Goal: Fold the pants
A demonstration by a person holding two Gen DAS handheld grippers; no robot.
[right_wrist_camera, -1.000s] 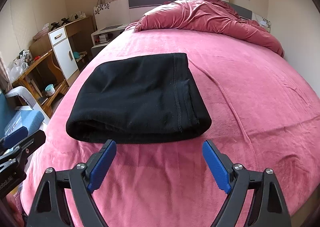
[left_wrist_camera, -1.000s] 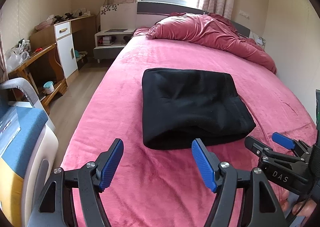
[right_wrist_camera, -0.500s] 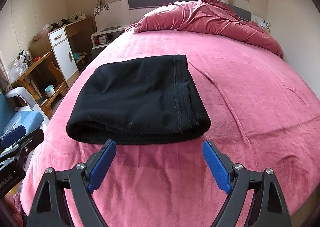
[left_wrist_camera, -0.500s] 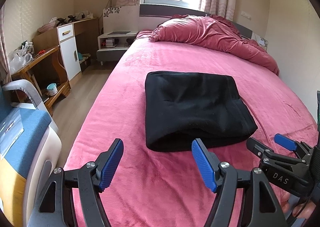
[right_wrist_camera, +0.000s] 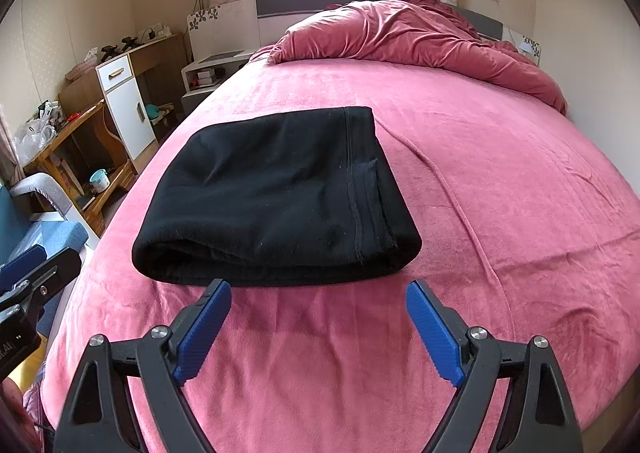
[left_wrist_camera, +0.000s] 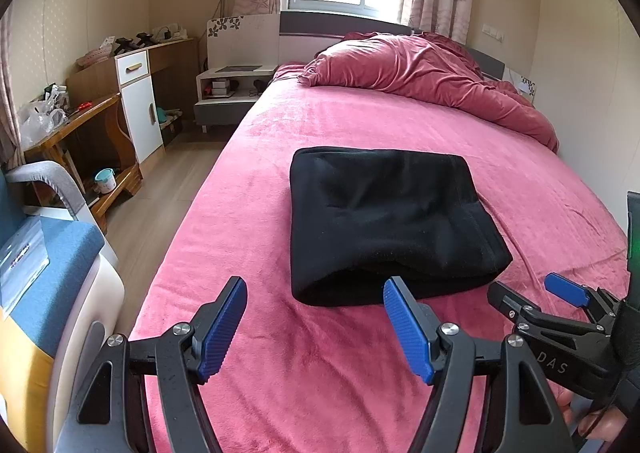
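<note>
Black pants [left_wrist_camera: 388, 221] lie folded into a thick rectangle on the pink bed [left_wrist_camera: 360, 121]; they also show in the right wrist view [right_wrist_camera: 276, 197]. My left gripper [left_wrist_camera: 316, 327] is open and empty, a little short of the bundle's near left corner. My right gripper [right_wrist_camera: 318, 329] is open and empty, just in front of the bundle's near folded edge. The right gripper also shows at the lower right of the left wrist view [left_wrist_camera: 536, 297], and the left gripper's tip shows at the left edge of the right wrist view [right_wrist_camera: 36, 269].
A crumpled pink duvet [left_wrist_camera: 420, 69] lies at the head of the bed. Left of the bed are a wooden floor strip [left_wrist_camera: 160, 181], a desk [left_wrist_camera: 76, 121], a white cabinet [left_wrist_camera: 140, 105], a nightstand [left_wrist_camera: 228, 89] and a blue-cushioned chair [left_wrist_camera: 44, 253].
Both grippers have drawn back slightly from the folded pants and risen a little. The pants have not moved. Both grippers stayed open.
</note>
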